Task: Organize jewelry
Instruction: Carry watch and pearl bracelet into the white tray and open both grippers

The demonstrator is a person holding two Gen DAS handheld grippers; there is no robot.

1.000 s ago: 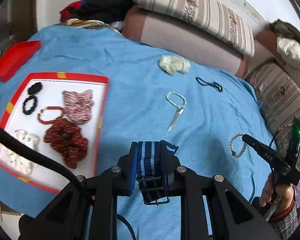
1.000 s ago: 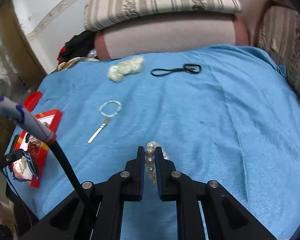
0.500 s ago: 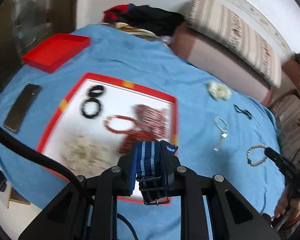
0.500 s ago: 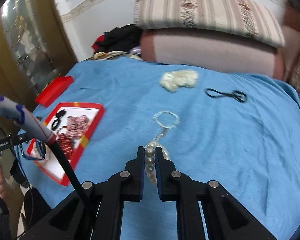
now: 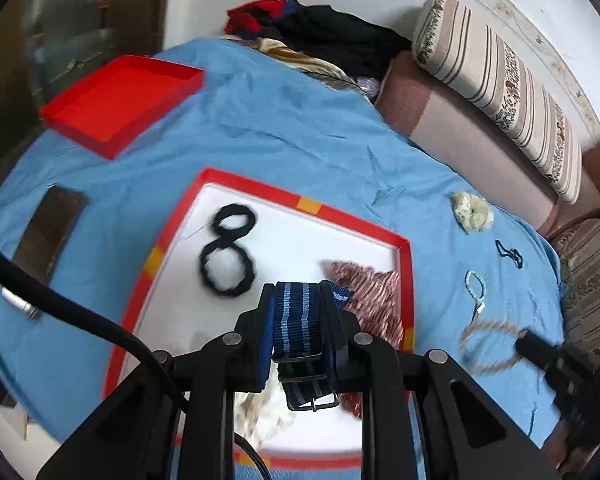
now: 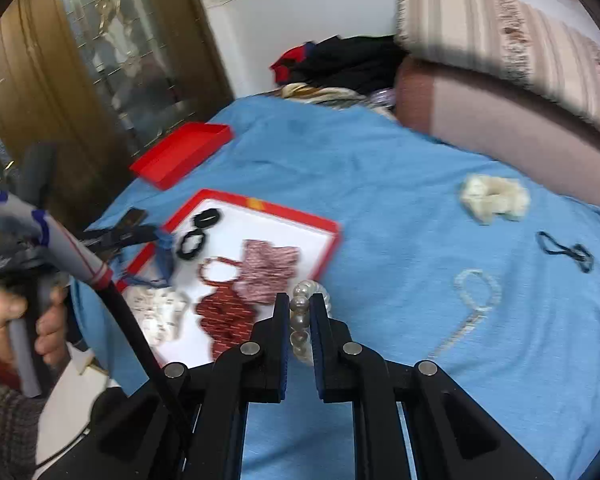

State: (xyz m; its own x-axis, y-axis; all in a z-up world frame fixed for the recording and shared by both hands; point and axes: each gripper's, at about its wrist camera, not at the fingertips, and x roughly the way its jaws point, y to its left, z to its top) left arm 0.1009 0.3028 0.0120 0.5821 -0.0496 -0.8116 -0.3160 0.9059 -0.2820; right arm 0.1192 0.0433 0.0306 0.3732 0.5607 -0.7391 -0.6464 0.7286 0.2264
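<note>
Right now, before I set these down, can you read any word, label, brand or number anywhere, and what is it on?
No text can be read in either view.
On the left claw, pale marks on its housing: too blurred to read.
On the red-rimmed tray, orange patches on the rim: no lettering visible.
On the blue striped strap and the pearl bracelet: no print visible.

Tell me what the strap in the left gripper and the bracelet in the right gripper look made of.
The strap: woven nylon-like webbing, matte, ribbed blue stripes, dark metal buckle. The bracelet: round glossy pearl-like beads with highlights; real or imitation, cannot tell.
</note>
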